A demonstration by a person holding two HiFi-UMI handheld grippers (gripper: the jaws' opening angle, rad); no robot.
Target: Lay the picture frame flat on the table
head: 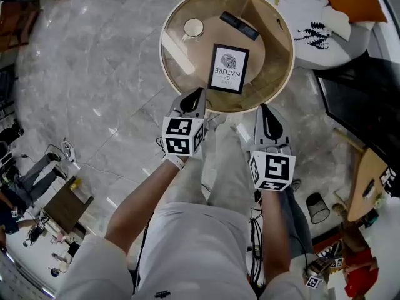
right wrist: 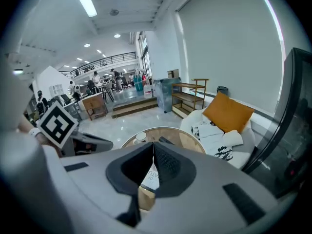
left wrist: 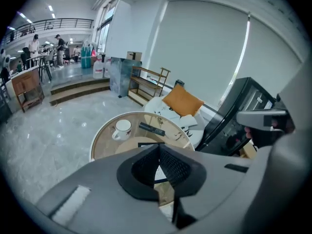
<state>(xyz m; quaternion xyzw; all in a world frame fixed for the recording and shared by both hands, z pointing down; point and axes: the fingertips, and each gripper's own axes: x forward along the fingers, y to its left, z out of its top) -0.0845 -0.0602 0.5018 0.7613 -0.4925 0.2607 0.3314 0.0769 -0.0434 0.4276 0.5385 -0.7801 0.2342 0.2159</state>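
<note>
Both tongs are hovering over the near rim of the round glass-topped table (head: 162, 45). I'm seeing the left gripper (head: 199, 92) pressed together on nothing, and the right gripper (head: 263, 107) likewise. Just beyond them, the black-edged white picture frame (head: 229, 68) is sitting on the tabletop, far-right of the left tips and nearer to them, with its long axis running near to far. I can't tell whether it is propped or flat.

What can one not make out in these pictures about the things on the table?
- Picture frame: in both gripper views mostly hidden behind the shut jaws of the left gripper and the right gripper.
- Frame's small print: too small, head view.
- Frame's back: hidden underneath, head view.
- Remote buttons: too small, every view.
</note>
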